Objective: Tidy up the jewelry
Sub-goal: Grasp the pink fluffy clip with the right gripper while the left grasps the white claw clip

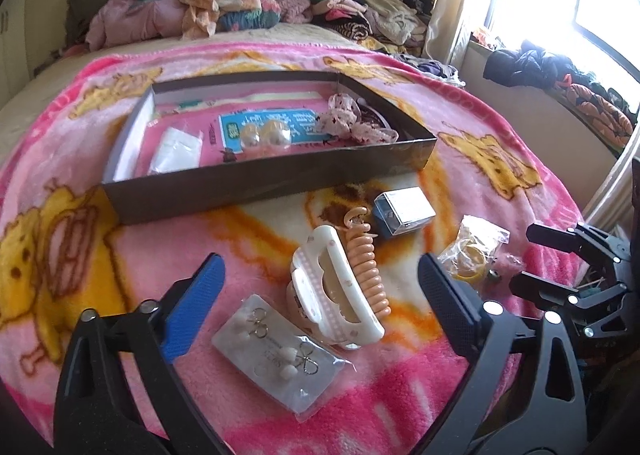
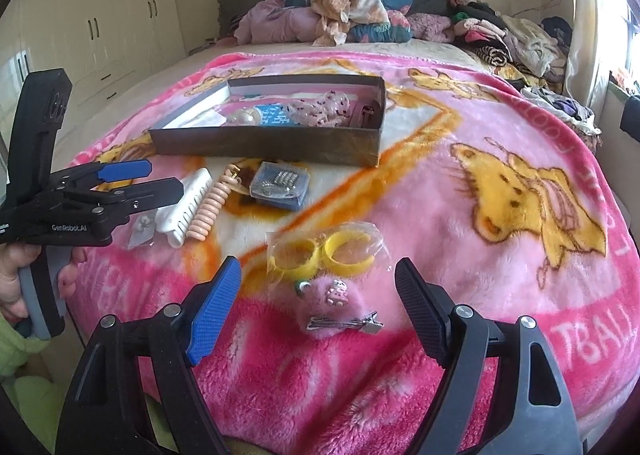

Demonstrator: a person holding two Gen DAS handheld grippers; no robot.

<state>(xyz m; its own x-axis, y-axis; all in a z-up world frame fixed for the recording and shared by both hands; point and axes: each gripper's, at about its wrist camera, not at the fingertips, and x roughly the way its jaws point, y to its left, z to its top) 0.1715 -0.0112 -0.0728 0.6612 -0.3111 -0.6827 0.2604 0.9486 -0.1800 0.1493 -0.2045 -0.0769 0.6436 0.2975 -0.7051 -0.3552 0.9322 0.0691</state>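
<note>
Clear plastic wraps the earring card [image 1: 282,351], and it lies just in front of the left gripper [image 1: 320,307], between its two wide-apart fingers. That claw holds nothing. The card's long side runs slantwise, from near left to far right. Just past it sits the white hair claw clip [image 1: 334,291], touching the peach coil hair tie [image 1: 366,267].

The right gripper [image 2: 320,319] is wide open too, and empty. A fluffy pink hair clip [image 2: 332,307] lies right between its fingers, with the bag of yellow bangles [image 2: 324,255] just behind. So each hand has its own thing nearest.

Farther back rests the small blue box [image 1: 402,211], then the long brown box [image 1: 276,171] on the pink blanket [image 1: 480,127], where I think these things should go.
</note>
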